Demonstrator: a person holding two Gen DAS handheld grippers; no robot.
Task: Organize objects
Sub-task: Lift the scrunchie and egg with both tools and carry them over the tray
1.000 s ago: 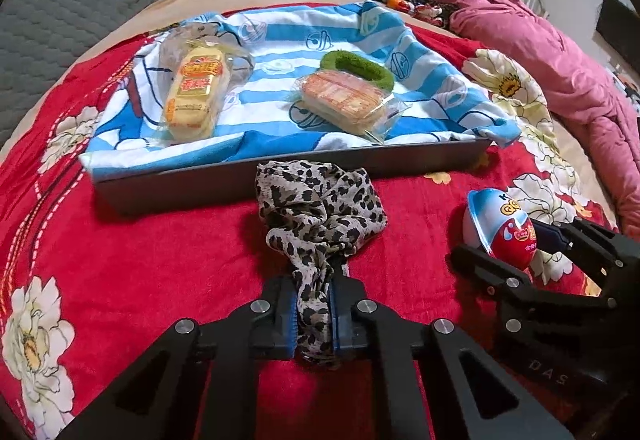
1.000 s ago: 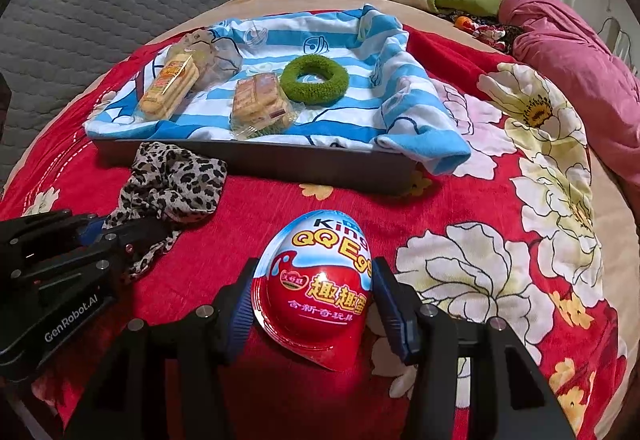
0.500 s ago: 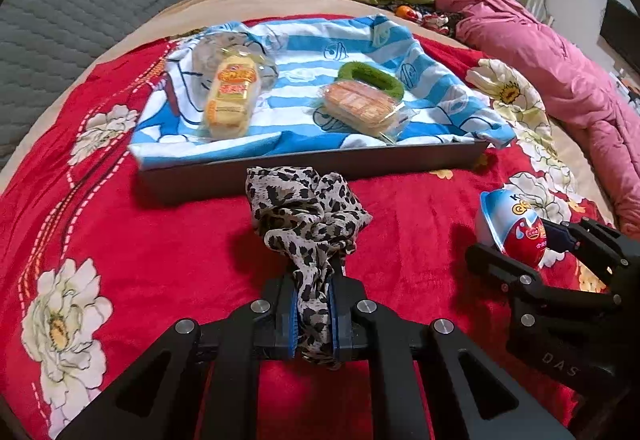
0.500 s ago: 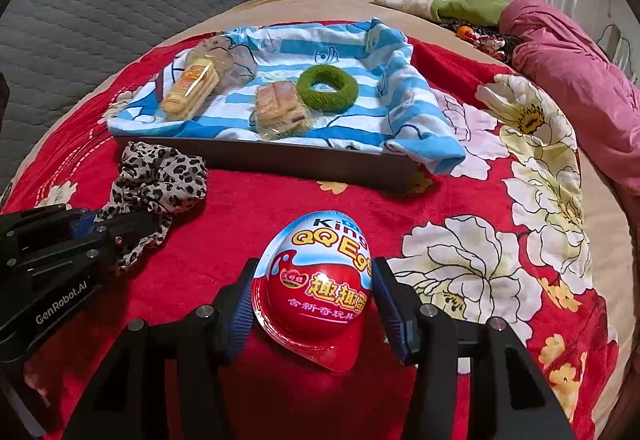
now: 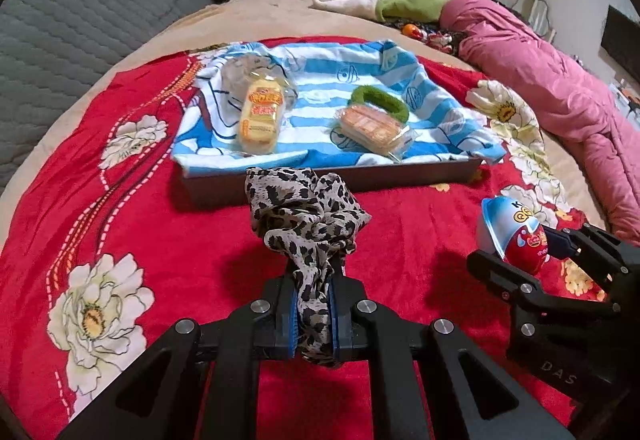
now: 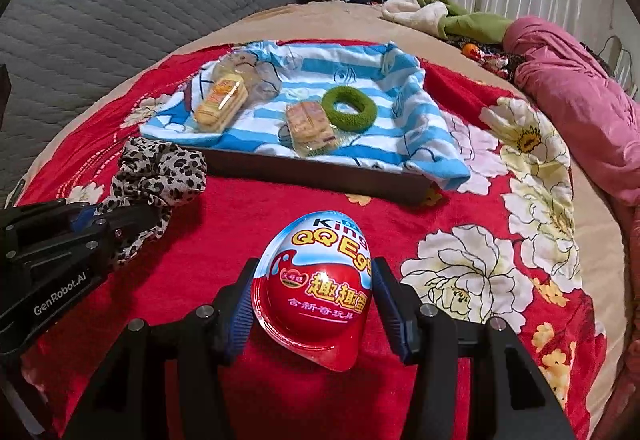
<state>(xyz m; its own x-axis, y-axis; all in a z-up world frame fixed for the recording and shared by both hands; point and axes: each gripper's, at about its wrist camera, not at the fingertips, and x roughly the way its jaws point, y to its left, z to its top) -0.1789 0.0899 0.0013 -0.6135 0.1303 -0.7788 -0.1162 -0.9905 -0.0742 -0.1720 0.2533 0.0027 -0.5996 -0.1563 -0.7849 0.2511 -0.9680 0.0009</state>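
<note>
At the lower centre of the left wrist view, the left gripper [image 5: 313,314] has its fingers clamped on a leopard-print scrunchie [image 5: 304,216], which bunches up just below the tray [image 5: 400,176]. In the right wrist view, the right gripper [image 6: 316,304] grips a red toy egg [image 6: 316,280] at lower centre. Two wrapped snacks, probably cakes, lie on the striped towel [image 6: 360,60] lining the tray.

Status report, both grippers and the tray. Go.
Left gripper shut on leopard scrunchie. Right gripper shut on toy egg. Tray ahead holds two snack packs and green ring. Path unobstructed.
</note>
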